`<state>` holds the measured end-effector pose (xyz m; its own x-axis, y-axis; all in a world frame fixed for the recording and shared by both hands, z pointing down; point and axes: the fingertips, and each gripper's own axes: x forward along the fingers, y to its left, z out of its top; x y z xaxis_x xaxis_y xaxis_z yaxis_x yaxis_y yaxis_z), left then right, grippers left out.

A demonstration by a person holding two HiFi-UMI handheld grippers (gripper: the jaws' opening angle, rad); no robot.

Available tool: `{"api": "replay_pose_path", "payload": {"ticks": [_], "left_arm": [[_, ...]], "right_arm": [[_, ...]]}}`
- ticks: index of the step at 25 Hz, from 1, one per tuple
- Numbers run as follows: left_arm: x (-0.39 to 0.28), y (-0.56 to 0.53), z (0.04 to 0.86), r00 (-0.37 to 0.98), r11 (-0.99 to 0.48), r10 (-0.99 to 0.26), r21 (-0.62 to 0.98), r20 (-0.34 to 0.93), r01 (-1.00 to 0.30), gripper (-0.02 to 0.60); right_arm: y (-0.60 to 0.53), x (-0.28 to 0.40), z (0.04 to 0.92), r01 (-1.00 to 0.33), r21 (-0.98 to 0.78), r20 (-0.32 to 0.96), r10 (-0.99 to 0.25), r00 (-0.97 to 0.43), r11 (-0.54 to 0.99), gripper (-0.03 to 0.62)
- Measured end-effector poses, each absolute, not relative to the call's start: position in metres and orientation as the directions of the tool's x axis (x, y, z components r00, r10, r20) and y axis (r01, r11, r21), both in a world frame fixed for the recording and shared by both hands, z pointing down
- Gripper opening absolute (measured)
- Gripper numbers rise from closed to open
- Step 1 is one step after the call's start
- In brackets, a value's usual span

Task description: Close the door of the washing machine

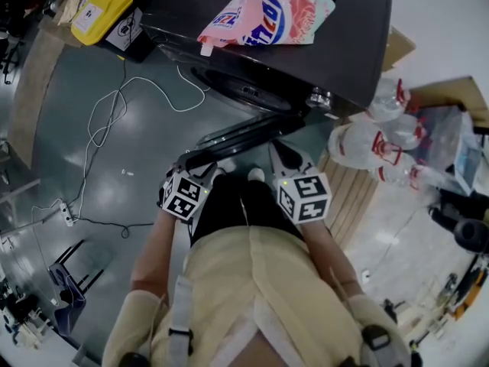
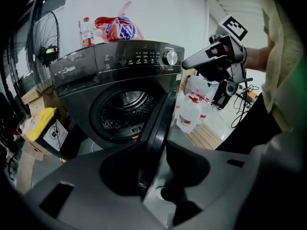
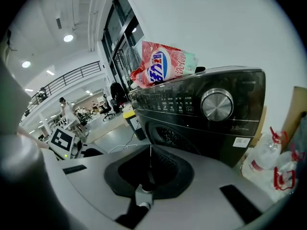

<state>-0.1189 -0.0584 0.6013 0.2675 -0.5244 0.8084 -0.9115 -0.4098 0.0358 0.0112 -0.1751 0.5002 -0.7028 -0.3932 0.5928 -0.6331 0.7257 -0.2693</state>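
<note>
A dark front-loading washing machine stands ahead with its round door swung out toward me. In the left gripper view the door shows edge-on, and the drum is exposed behind it. My left gripper is open, with the door's edge in the gap between its jaws. In the head view the left gripper sits at the door's outer end. My right gripper hovers just right of the door; its jaws meet along a thin seam with nothing between them.
A pink detergent bag lies on top of the machine. Water bottles stand on a wooden pallet at the right. White cables and a power strip lie on the floor at the left, and a yellow box sits beside the machine.
</note>
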Motion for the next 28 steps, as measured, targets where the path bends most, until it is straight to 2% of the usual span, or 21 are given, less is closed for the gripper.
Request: {"api": "replay_pose_path", "payload": {"ticks": [28], "left_arm": [[-0.189,-0.162,0.594,0.487,-0.736,-0.436,0.011,0.757,-0.677,0.153]], "right_arm": [[-0.2,-0.051,0.519,-0.793,-0.227,0.685,-0.485,-0.543,0.566,0.006]]}}
